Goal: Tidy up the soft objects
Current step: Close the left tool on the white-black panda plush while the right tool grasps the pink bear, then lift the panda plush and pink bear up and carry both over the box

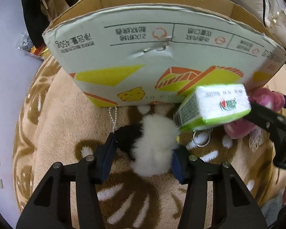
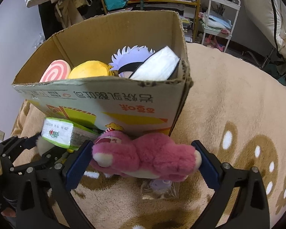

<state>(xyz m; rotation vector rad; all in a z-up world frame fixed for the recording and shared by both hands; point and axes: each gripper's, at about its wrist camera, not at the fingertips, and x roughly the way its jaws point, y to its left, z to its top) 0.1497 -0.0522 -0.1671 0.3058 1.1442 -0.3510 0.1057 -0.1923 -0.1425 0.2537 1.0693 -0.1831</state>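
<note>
The left gripper (image 1: 143, 152) is seen narrowed around a black-and-white plush toy (image 1: 152, 145), with both blue pads pressed into its fur, so the toy is clamped between the fingers. The right gripper (image 2: 145, 158) is set much wider, and a pink plush bear (image 2: 146, 156) is lodged crosswise between its pads, the bear's head against the left pad and its rear end against the right one; it is gripped. The black-and-white toy is fluffy, mostly white with a black patch on its left, and a bead chain (image 1: 113, 118) is attached beyond the left finger. Just ahead of the right finger of the left gripper a green-and-white tissue pack (image 1: 213, 106) is propped, with a metal key ring (image 1: 201, 138) lying beneath it. The bear is deep pink with a cream snout. Directly ahead of both grippers a cardboard box (image 2: 112, 103) is stood on a beige fleece blanket (image 2: 228, 114); a pink swirl cushion (image 2: 55, 70), a yellow plush (image 2: 89, 69) and a white pack (image 2: 156, 66) are seen inside it. Both grippers are pointed steeply downward, side by side. A small clear bag (image 2: 158, 189) is lying under the bear.
</note>
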